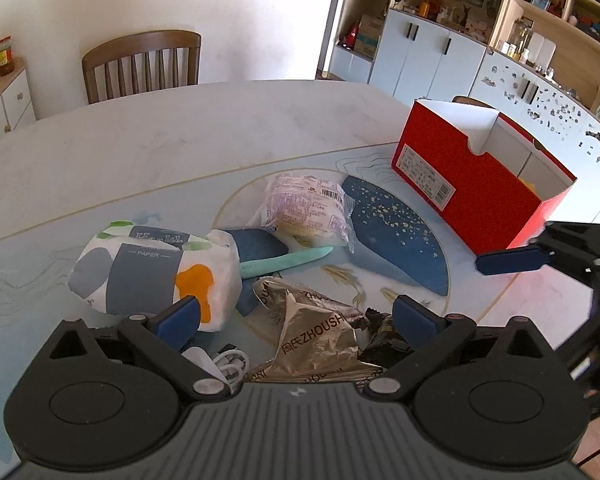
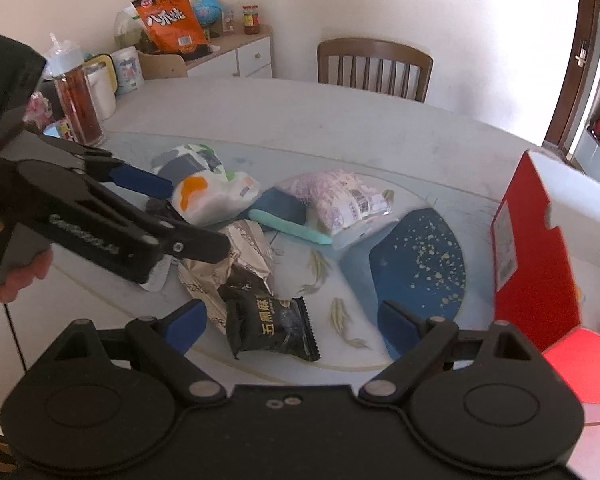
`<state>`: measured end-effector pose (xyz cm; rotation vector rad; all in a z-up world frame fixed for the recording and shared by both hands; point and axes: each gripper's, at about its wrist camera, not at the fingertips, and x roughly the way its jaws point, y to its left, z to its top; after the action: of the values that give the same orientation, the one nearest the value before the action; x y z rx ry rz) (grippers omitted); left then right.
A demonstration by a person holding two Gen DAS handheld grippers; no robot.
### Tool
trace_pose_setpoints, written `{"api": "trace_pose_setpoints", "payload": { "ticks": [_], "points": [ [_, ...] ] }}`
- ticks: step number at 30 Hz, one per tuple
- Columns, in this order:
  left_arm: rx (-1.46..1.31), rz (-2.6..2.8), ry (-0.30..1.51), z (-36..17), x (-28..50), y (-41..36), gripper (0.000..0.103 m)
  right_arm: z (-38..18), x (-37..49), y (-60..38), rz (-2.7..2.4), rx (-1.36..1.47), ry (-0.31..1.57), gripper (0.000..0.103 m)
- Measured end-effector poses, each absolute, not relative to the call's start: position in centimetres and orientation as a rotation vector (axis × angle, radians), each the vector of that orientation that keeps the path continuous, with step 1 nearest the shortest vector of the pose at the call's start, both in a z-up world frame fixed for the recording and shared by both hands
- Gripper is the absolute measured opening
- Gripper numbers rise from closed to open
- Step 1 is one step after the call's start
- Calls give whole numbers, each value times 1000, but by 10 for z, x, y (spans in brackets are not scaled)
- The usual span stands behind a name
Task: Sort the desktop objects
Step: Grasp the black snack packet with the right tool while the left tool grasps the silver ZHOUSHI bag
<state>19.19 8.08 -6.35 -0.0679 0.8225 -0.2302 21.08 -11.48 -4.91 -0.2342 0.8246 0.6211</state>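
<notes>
My left claw [image 1: 296, 314]: spread wide, nothing between its pads, touching nothing; it hangs over the near edge of the heap, above the silver foil wrapper [image 1: 316, 336].
My right claw [image 2: 294, 326]: also wide and empty; the black snack packet [image 2: 270, 330] lies on the desk between its pads, not pinched.
Heap, near side: white cable [image 1: 230, 362] to the left of the foil wrapper.
Heap, far side: tissue pack [image 1: 148, 272] on the left, teal stick [image 1: 286, 262] in the middle, clear food bag with a barcode [image 1: 306, 210] beyond it.
Red box [image 1: 472, 196]: far right on the desk [image 1: 180, 132], open; something yellow shows inside, I cannot tell what.
Progress: my reading is barely begun; the whole heap lies loose together, all of it left to sort.
</notes>
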Motion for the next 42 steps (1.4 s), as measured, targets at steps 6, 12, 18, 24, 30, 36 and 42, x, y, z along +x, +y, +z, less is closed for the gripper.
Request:
{"api": "trace_pose_setpoints", "payload": {
  "ticks": [6, 12, 18, 24, 30, 36, 42],
  "points": [
    [-75, -231, 813, -64, 192, 86, 103, -68, 220, -106, 619, -237, 857, 87],
    [-72, -241, 808, -64, 191, 87, 103, -83, 232, -104, 638, -194, 906, 79],
    [-76, -295, 808, -66, 189, 78, 102, -94, 242, -107, 653, -114, 969, 72],
    [-80, -321, 825, -74, 192, 68, 102, -99, 247, -112, 644, -95, 978, 59],
    [-79, -302, 850, -85, 196, 63, 102, -100, 249, -121, 585, -184, 948, 55],
    [-50, -289, 873, -95, 197, 56, 102, -104, 245, -131, 561, -257, 933, 66],
    [-155, -224, 899, -102, 196, 57, 102, -98, 235, -130, 592, -299, 890, 73]
  ]
}}
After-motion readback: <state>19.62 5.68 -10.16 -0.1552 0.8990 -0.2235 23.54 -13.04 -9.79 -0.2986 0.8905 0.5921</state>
